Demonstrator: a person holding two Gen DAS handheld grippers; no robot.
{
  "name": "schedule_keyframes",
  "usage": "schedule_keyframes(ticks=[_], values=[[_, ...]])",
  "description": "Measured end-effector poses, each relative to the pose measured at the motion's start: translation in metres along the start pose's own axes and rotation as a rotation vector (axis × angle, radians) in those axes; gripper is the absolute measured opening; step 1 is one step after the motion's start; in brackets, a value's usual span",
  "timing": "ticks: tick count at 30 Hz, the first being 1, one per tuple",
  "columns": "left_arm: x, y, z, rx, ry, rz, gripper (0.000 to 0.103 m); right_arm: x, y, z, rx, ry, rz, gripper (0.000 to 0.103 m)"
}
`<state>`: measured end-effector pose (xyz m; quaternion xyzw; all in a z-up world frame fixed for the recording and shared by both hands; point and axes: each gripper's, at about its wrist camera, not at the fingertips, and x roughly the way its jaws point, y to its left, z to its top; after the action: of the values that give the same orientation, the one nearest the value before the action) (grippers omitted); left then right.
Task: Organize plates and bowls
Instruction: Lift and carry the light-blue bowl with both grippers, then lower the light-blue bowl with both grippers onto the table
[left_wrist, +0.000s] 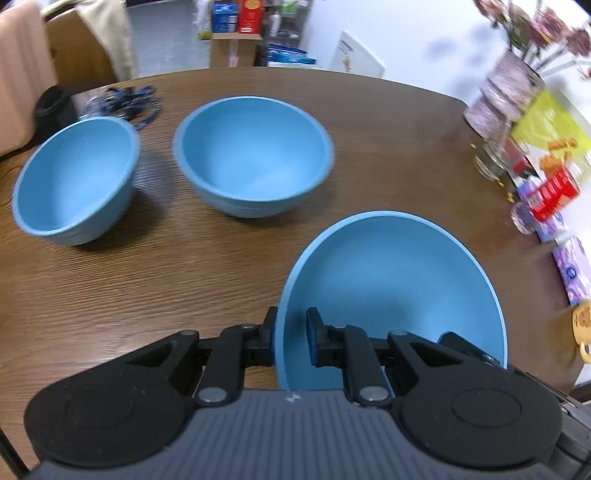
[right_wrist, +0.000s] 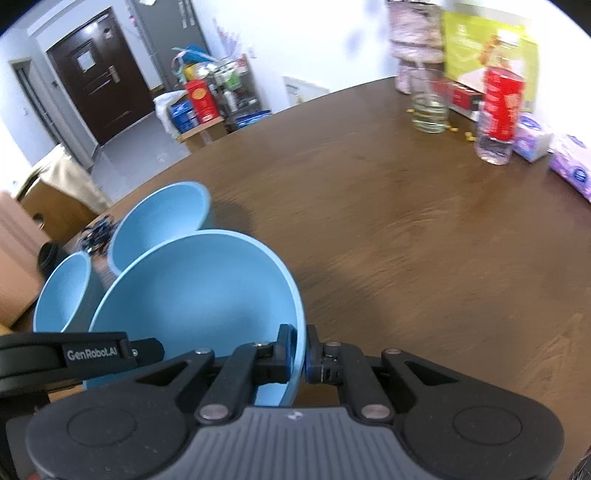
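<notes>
Left wrist view: the left gripper (left_wrist: 291, 338) pinches the near-left rim of a blue bowl (left_wrist: 391, 288); two empty blue bowls (left_wrist: 255, 155) stand ahead-left on the wooden table (left_wrist: 184, 273)

Right wrist view: the right gripper (right_wrist: 301, 354) clamps the bowl's opposite rim; target bowls lie left

- Matt, smooth blue bowl (left_wrist: 399, 280), plastic-looking, with faint ridges on the outside of the two other bowls (left_wrist: 251, 155).
- Brown wood-grain desk (left_wrist: 147, 280), low sheen, fine lines running across.
- Black speckled matt plastic on the left tool (left_wrist: 291, 334) and right tool (right_wrist: 301, 354), ribbed grey housing, bright metal pivot pins, blue pads.
- Clear glass cup (right_wrist: 430, 107), glossy.
- Clear plastic bottle (right_wrist: 498, 110) with shiny red label.
- Purple tissue packs (right_wrist: 570, 166), soft glossy wrap.
</notes>
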<state>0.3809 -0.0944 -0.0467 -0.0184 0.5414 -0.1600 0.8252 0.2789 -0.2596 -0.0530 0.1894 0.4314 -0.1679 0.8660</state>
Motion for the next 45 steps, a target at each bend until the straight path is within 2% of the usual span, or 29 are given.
schedule_keyframes(ticks=[11, 19, 34, 45], values=[[0.026, -0.084, -0.009, 0.073, 0.03, -0.048, 0.016, 0.001, -0.085, 0.017, 0.078, -0.014, -0.053, 0.007], [0.05, -0.123, -0.016, 0.094, 0.062, -0.066, 0.016, 0.011, -0.129, 0.021, 0.099, -0.003, -0.085, 0.007], [0.075, -0.159, -0.03, 0.129, 0.089, -0.053, 0.016, 0.023, -0.167, 0.017, 0.092, 0.007, -0.11, 0.007], [0.083, -0.163, -0.037, 0.148, 0.108, -0.046, 0.016, 0.03, -0.177, 0.01, 0.083, 0.019, -0.125, 0.007]])
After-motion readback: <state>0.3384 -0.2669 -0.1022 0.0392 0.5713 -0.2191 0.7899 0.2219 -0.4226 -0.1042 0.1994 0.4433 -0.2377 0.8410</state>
